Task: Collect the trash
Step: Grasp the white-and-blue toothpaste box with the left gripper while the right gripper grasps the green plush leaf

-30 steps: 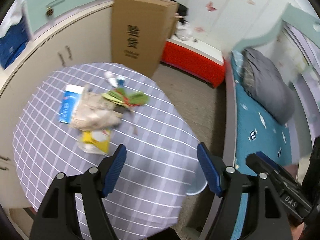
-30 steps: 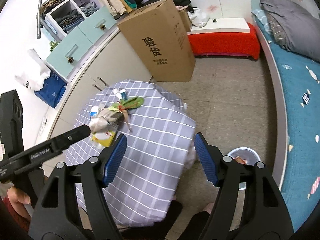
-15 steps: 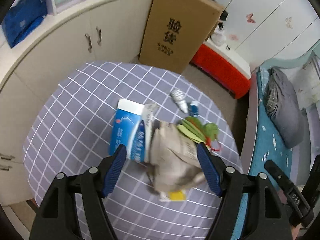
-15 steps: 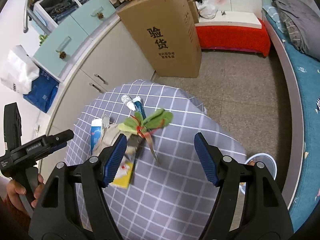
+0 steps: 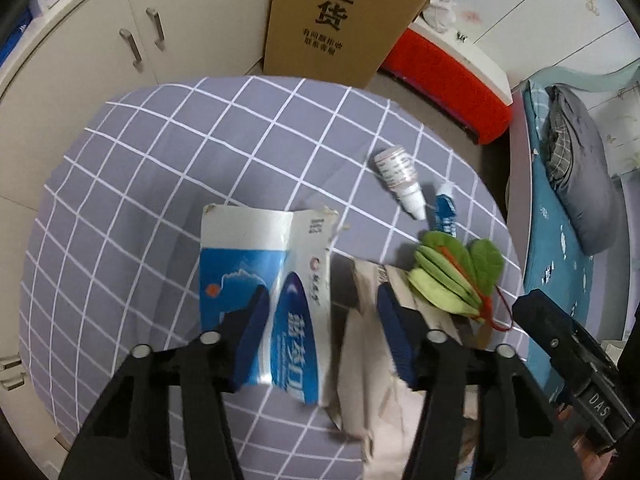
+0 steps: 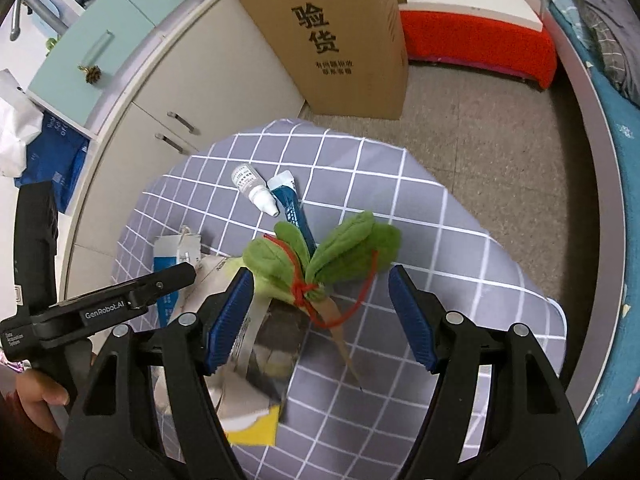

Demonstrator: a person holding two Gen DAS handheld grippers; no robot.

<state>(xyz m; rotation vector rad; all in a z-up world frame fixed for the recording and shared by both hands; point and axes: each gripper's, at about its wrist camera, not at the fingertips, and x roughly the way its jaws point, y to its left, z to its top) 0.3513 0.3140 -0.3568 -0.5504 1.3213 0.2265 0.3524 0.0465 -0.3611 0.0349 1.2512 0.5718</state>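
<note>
Trash lies on a round table under a grey checked cloth. It includes a flattened blue and white carton, crumpled beige paper, a white dropper bottle, a blue tube and a green leaf bunch tied with red string. My left gripper hovers over the carton and paper. Its jaws are closing with the carton's edge between them, and the pads are not pressing on it. My right gripper is open just in front of the leaf bunch. A silvery wrapper and a yellow packet lie below it.
A tall cardboard box stands on the floor behind the table, beside beige cabinets. A red bench and a bed are to the right. In the right wrist view a hand holds the left tool's black body.
Both grippers have dropped and moved in over the trash pile, which now looks much larger. The left jaws have narrowed. The right jaws keep the same width.
</note>
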